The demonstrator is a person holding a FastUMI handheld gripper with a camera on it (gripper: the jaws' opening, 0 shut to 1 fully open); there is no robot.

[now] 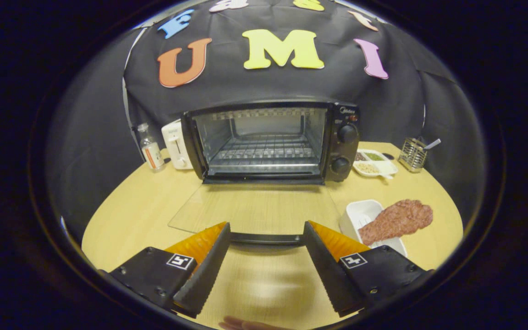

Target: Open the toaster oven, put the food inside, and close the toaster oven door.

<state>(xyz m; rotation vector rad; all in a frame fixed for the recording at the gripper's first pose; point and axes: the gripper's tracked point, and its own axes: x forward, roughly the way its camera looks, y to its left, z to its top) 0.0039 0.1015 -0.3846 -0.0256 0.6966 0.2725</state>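
Gripper view: toaster oven [271, 142] stands open, food not yet loaded.

The glass door [250, 208] lies flat on the wooden table [126, 215], its dark handle [266, 238] running between the fingertips of the gripper [266, 236]. The fingers stand wide apart and hold nothing; whether either tip touches the handle cannot be told. The oven sits at the table's far edge, its wire rack [264, 153] bare. The food, a slab of reddish meat [397, 220], rests across a white tray [365, 220] near the table's right edge, just beside the right finger. Judged step: fetch the meat. Advice: swing clear of the door handle, approach the slab from its free end, close on it firmly without dragging the tray, then carry it level over the door onto the rack.
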